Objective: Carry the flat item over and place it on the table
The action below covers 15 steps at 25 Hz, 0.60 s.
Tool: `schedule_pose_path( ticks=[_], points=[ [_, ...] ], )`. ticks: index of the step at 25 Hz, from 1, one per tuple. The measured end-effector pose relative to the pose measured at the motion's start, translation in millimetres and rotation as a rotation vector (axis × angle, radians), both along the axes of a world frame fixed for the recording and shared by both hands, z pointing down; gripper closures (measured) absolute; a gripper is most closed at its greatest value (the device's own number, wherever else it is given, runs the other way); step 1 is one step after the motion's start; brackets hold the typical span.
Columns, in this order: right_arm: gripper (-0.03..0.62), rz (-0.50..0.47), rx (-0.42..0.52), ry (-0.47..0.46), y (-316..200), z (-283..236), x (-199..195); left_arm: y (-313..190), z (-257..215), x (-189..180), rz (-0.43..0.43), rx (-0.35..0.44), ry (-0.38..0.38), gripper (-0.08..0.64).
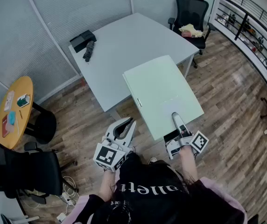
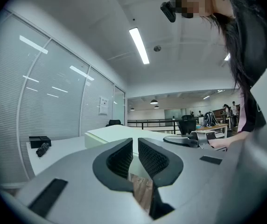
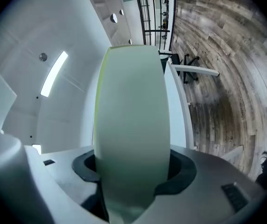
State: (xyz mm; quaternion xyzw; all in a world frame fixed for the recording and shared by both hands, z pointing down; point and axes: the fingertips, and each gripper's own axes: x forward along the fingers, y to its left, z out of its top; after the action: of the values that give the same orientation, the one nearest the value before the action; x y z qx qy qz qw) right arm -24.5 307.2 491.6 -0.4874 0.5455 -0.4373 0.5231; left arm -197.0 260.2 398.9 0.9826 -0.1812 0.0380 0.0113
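Note:
A large pale green flat board (image 1: 164,94) is held level, and its far end overlaps the near right corner of the grey table (image 1: 124,41). I cannot tell whether it touches the table. My right gripper (image 1: 176,120) is shut on the board's near edge. In the right gripper view the board (image 3: 131,115) fills the gap between the jaws of that gripper (image 3: 132,171). My left gripper (image 1: 126,125) hangs left of the board, shut and holding nothing. In the left gripper view, the pads of the left gripper (image 2: 135,150) almost meet, with the board (image 2: 110,134) beyond them.
A black box (image 1: 82,40) and a folded dark umbrella (image 1: 88,50) lie at the table's far left. A black office chair (image 1: 192,13) stands behind the table. A round yellow table (image 1: 14,111) and another black chair (image 1: 21,171) are at left, and a railing (image 1: 250,27) is at right.

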Motion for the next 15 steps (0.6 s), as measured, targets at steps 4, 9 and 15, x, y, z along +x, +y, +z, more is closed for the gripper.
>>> schedule_pose_path(
  ticks=[4, 9, 15],
  points=[
    [0.311, -0.002, 0.008, 0.0, 3, -5, -1, 3, -2, 0, 0.0, 0.003, 0.004, 0.508],
    [0.31, 0.002, 0.013, 0.01, 14, -4, 2, 13, 0, 3, -0.001, 0.003, -0.002, 0.508],
    [0.31, 0.014, -0.005, -0.012, 23, 3, 10, 21, 8, 14, 0.023, -0.013, -0.022, 0.508]
  ],
)
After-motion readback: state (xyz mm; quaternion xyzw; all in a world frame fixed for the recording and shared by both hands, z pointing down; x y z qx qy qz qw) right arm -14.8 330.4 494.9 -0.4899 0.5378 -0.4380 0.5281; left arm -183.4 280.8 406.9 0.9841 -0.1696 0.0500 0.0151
